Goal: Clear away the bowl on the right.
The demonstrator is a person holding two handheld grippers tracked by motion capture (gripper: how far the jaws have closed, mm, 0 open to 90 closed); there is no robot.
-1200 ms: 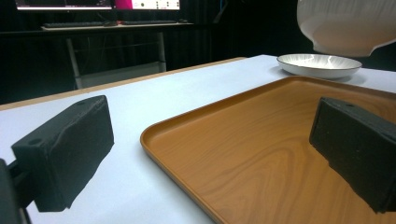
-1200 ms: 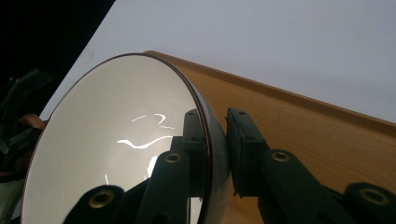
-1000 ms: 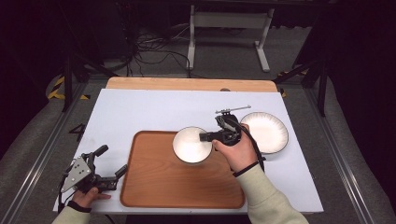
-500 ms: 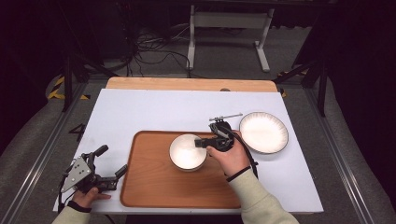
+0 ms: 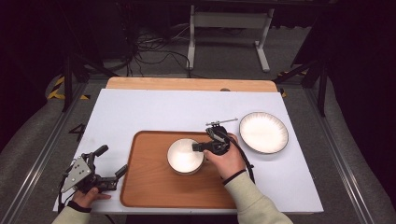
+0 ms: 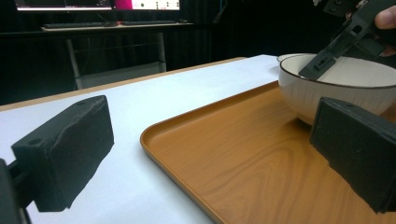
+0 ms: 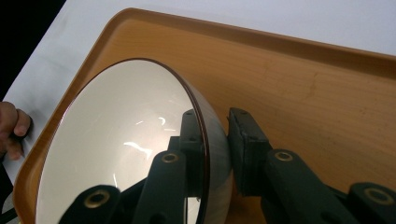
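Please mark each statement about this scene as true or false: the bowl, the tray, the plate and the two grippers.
1. The right gripper pinches the rim of the bowl. True: one jaw is inside the wall, one outside.
2. The bowl is over the white table, off the tray. False: it is over the wooden tray.
3. The plate lies on the tray. False: it lies on the table, right of the tray.
4. The left gripper holds nothing. True: its jaws stand open, beside the tray's left edge.
5. The bowl holds food. False: its inside is bare and white.
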